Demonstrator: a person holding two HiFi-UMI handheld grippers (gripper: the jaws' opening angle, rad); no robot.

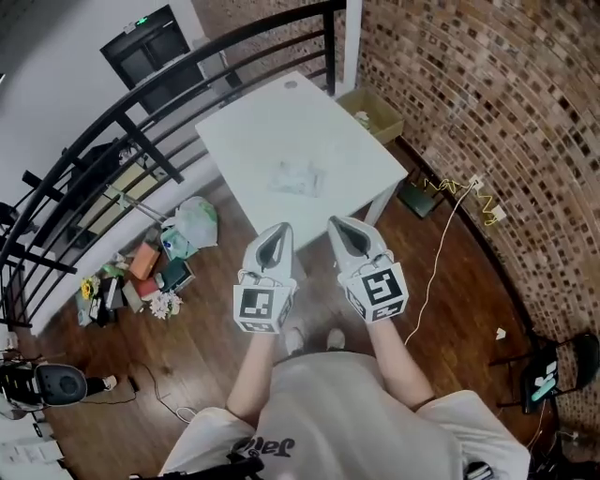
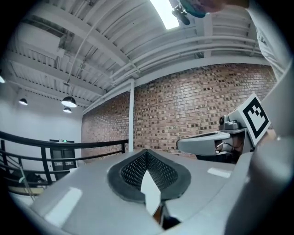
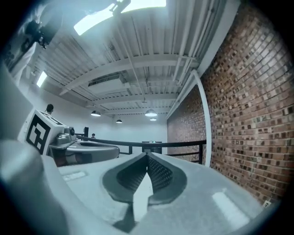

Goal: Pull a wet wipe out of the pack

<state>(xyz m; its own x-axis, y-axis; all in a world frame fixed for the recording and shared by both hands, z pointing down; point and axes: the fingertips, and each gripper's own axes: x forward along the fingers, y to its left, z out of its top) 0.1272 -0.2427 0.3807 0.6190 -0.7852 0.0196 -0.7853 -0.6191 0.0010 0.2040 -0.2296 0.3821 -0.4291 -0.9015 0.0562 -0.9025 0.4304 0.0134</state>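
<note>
Brick wall (image 1: pixel 487 103): is running along the right side, behind the bench.
Wooden floor (image 1: pixel 187 366): is carrying a loose heap of small items by the railing, a pale plastic bag (image 1: pixel 195 221) among them.
Railing (image 1: pixel 141 103): black bars are curving past the left of the bench.
Bench (image 1: pixel 272 122): a white top is standing ahead of the person, one corner pointing toward the grippers.
Person: is standing short of the bench in a pale shirt (image 1: pixel 366 422); dark print is showing at its lower edge, cut off and not readable.
Left gripper (image 1: pixel 281 230): is pointing level toward the bench, jaws pressing together with nothing between them; its cube is showing a black-and-white square marker.
Right gripper (image 1: pixel 337 225): is hanging just beside the left one, jaws likewise closed tight and empty; its cube is showing a different square marker.
Cardboard box (image 1: pixel 371 112): is sitting open on the floor at the foot of the wall.
Wipe pack (image 1: pixel 298 178): is lying flat on the bench near its middle, well apart from both grippers; its print is too blurred to read.
Green sign (image 1: pixel 141 21): is glowing above a dark door, too small to read.
</note>
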